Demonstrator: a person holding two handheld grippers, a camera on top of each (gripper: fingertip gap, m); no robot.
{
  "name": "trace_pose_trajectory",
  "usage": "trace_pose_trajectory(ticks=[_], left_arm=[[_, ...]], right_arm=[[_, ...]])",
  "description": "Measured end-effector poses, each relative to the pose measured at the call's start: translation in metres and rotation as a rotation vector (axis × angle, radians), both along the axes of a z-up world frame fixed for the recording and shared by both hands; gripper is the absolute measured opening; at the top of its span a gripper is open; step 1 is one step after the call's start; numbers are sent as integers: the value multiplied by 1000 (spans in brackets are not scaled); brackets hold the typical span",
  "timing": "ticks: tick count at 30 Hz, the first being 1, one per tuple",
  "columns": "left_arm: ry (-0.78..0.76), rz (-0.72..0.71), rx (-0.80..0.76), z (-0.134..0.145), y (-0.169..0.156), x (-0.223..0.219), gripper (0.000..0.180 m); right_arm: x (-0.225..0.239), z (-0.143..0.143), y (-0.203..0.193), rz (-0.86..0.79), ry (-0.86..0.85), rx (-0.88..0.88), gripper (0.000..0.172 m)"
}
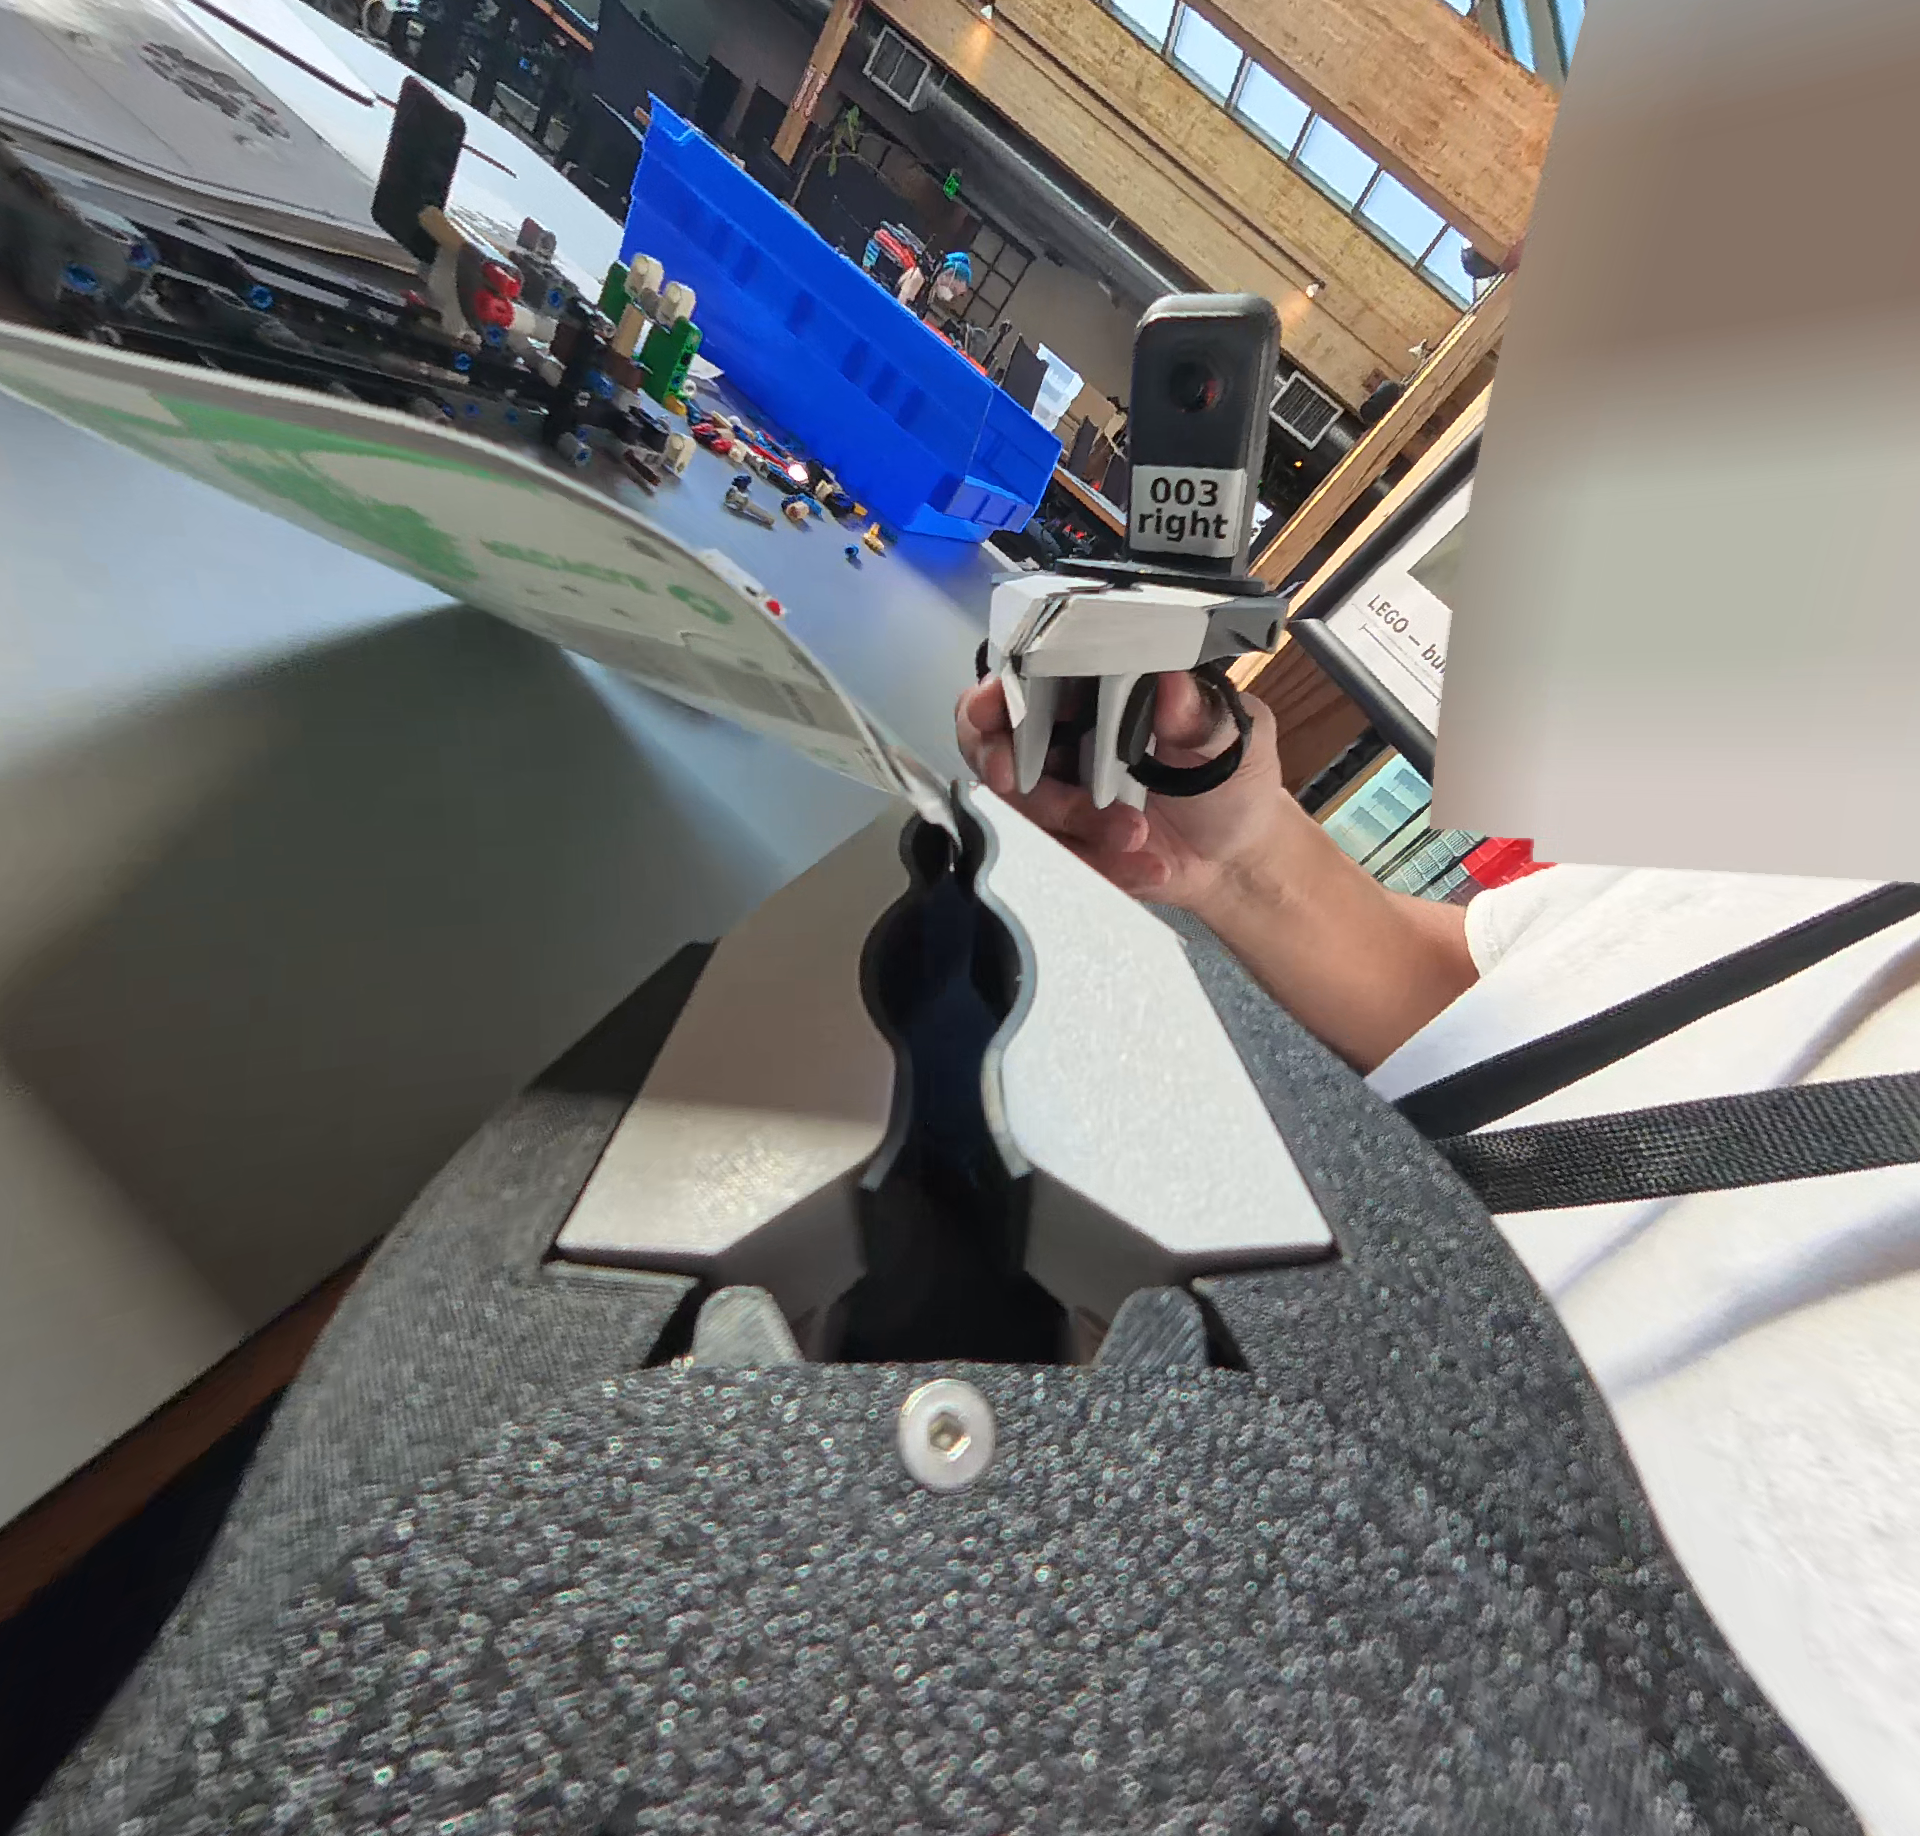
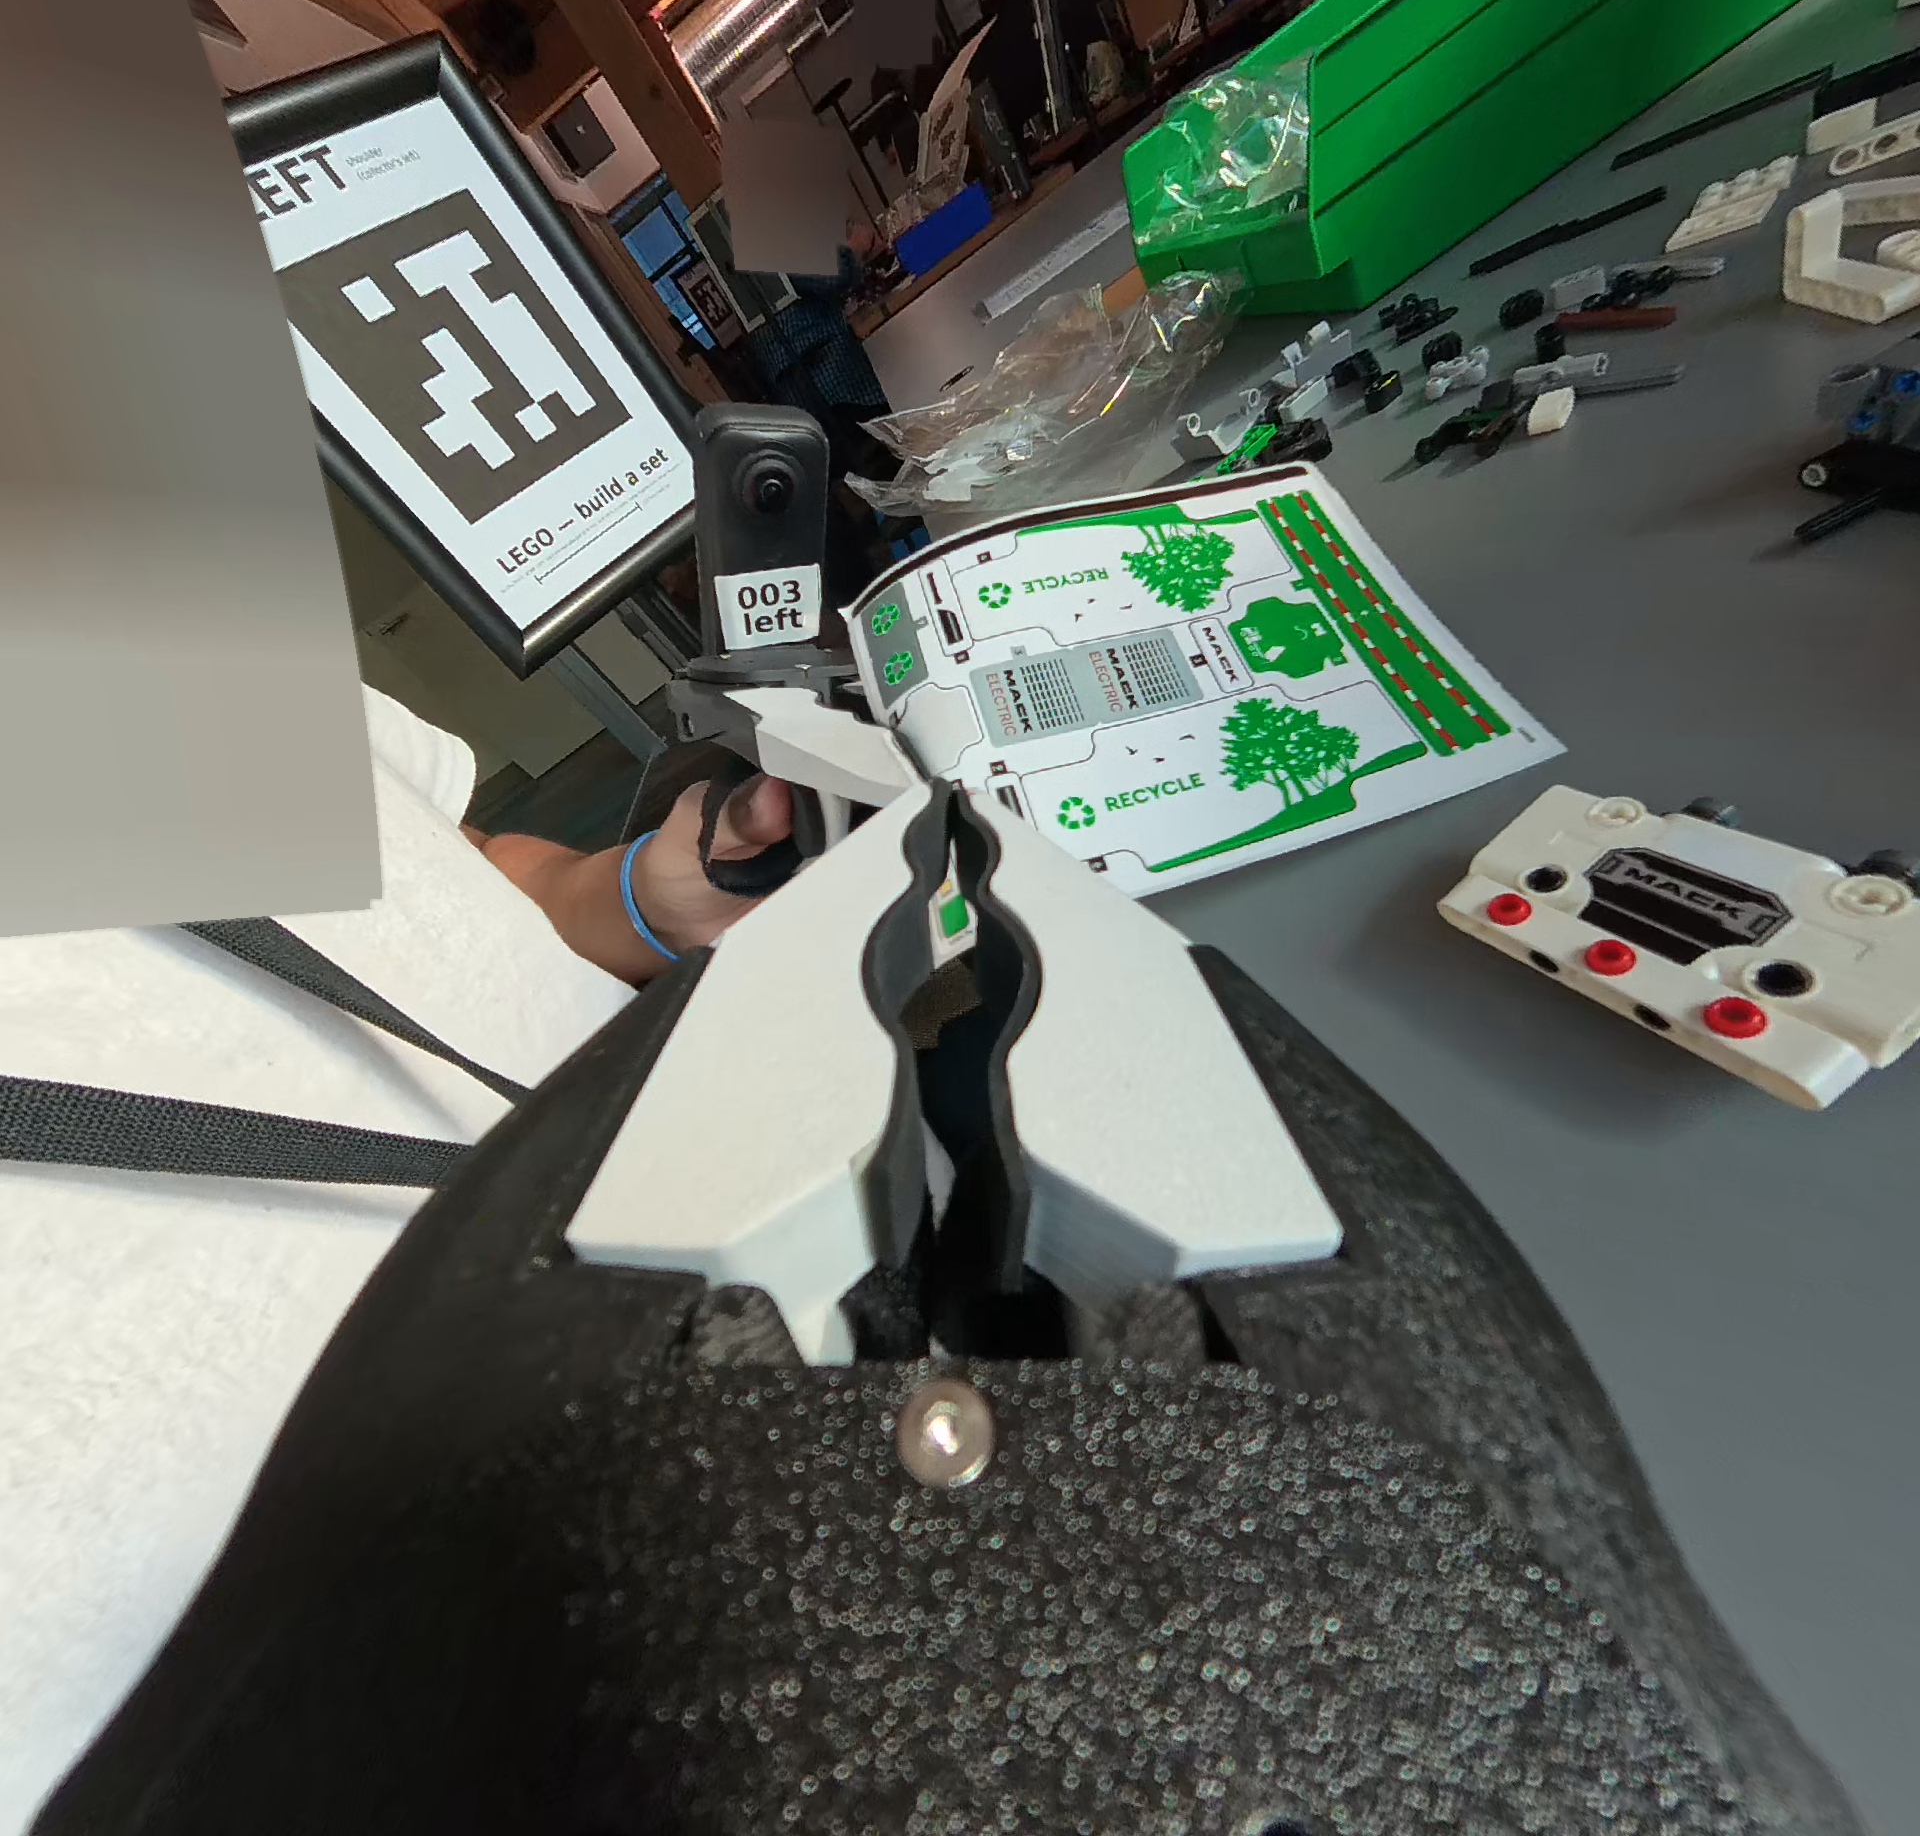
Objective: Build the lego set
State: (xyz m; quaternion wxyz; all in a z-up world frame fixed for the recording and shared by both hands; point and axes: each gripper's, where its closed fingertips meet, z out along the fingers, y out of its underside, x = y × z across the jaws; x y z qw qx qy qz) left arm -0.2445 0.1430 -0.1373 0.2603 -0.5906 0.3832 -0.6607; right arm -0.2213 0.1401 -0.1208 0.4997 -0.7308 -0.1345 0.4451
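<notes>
Both jaws are clenched. Those of the left gripper pinch the near corner of the sticker sheet, which rises from the fingertips toward the upper left of the left wrist view with a clear bend along its length. The right wrist view shows the same sheet in the middle of the frame, its far edge resting on the grey table while the pinched corner is lifted. The right gripper is closed too, tips meeting just beside that corner; a small green and white sticker hangs down between its black pads, apparently pinched at its upper end.

As a judgement, the sheet is very light, thin and floppy: it sags under its own weight, so it carries best by an edge or corner with the rest left on the table. Its glossy face looks slippery, and a hard pinch could crease it. The small sticker is lighter still, probably tacky on one side and easy to fold on itself; an edge is the safest place to hold it.

At right of the right wrist view lies a white brick panel with red pins, well apart from the sheet. Loose brick parts, crumpled clear bags and a green bin fill the upper right. A blue bin stands upper centre in the left wrist view.
</notes>
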Motion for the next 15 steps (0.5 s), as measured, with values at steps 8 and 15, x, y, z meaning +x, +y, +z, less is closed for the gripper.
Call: trace_pose_trajectory(ticks=[8,15], left_arm=[[285,203,-78,-35,36,-2,13],[503,358,181,-30,57,-33,50]], right_arm=[[14,-6,8,-97,-62,-1,0],[27,-3,12,-163,-73,2,0]])
